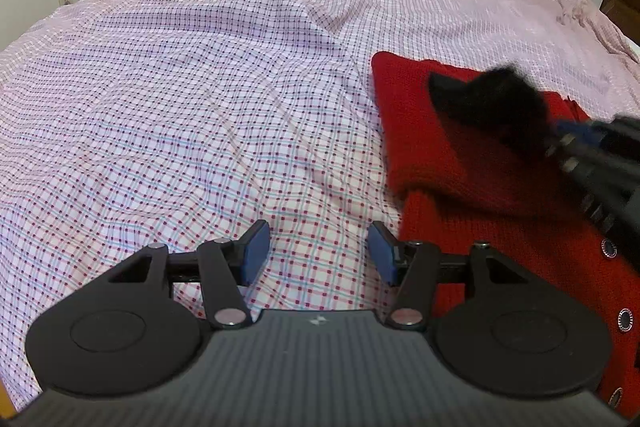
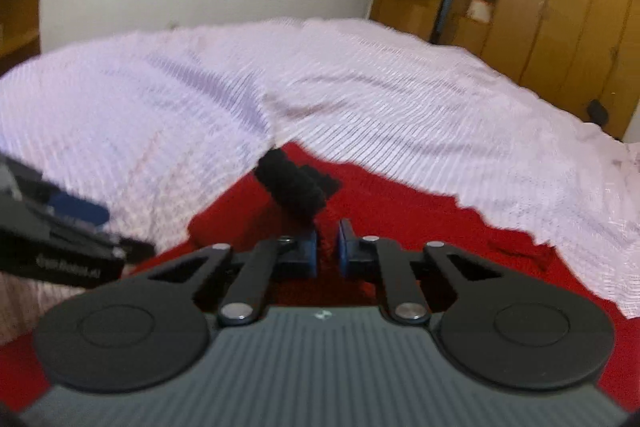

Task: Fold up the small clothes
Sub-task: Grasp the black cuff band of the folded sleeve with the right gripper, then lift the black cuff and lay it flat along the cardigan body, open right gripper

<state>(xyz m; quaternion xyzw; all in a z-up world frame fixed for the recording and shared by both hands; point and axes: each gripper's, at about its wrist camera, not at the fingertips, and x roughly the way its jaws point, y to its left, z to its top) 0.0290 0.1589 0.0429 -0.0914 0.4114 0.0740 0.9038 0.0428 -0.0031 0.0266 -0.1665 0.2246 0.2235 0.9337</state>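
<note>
At three o'clock on the checked bed (image 1: 200,107) lies the red knit garment (image 1: 460,163); the right gripper (image 2: 328,247) has clenched its black cuff (image 2: 292,183), while the left gripper (image 1: 318,253) hovers released beside it.

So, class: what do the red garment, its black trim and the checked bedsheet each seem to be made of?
Red garment: probably knitted wool or acrylic, matt, with visible knit ribs. Black trim: fluffy, perhaps faux fur; its blurred, fuzzy outline leaves it open. Checked bedsheet: thin woven cotton-like cloth, smooth, creased in fine lines.
</note>
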